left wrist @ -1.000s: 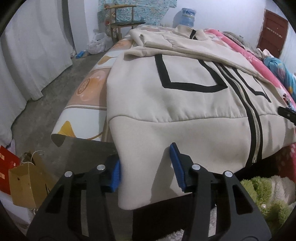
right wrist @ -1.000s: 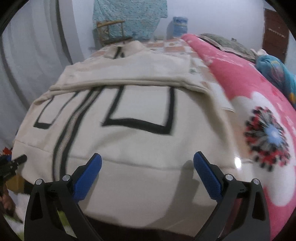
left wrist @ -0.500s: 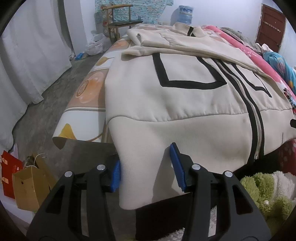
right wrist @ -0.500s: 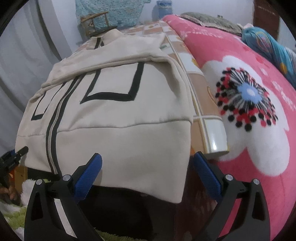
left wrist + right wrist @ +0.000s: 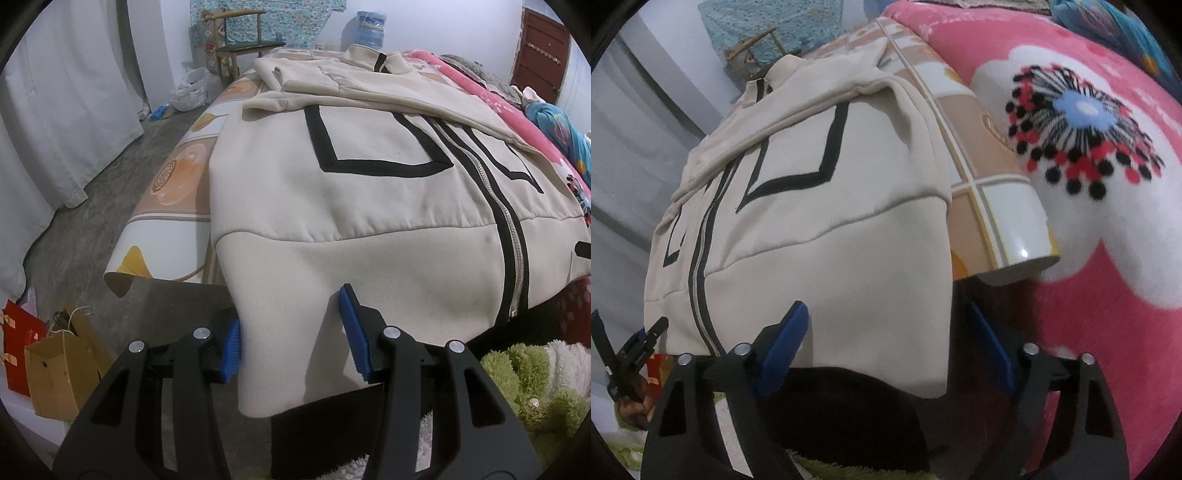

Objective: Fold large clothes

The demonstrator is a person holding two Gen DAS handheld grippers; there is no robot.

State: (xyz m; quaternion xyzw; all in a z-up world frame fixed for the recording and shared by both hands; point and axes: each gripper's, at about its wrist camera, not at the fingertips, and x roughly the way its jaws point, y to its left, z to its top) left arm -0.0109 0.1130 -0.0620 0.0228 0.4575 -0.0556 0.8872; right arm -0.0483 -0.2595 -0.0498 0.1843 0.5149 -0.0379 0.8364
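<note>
Nearest the left wrist camera, the left black two-finger gripper with blue ribbed pads (image 5: 291, 332) straddles the hanging lower-left corner of the cream zip-front jacket with black line trim (image 5: 369, 206). The hem corner sits between the pads; the left pad lies against the fabric edge, the right pad on its face, but whether they actually pinch it cannot be told. Below that corner the hem hangs free over a dark gap at the bed's end.

The right black two-finger gripper with blue pads (image 5: 890, 343) frames the opposite hem corner, its jaws closing with the cloth between them and both pads still clear of it. To the right of this corner lies open room above the glossy patterned mat (image 5: 997, 206).

The jacket lies front-up and zipped along the bed, its hem draped over the near end, its collar at the far end and both sleeves folded across the chest.

Under it is the orange-and-white mat, beside a pink fleece blanket with a large white flower print (image 5: 1108, 166). A green shaggy rug (image 5: 524, 384) lies below; brown and red paper bags (image 5: 51, 373) stand on the grey concrete floor (image 5: 96, 221). Farther off are white curtains (image 5: 66, 110), a wooden chair (image 5: 240, 40) and a brown door (image 5: 539, 51).
</note>
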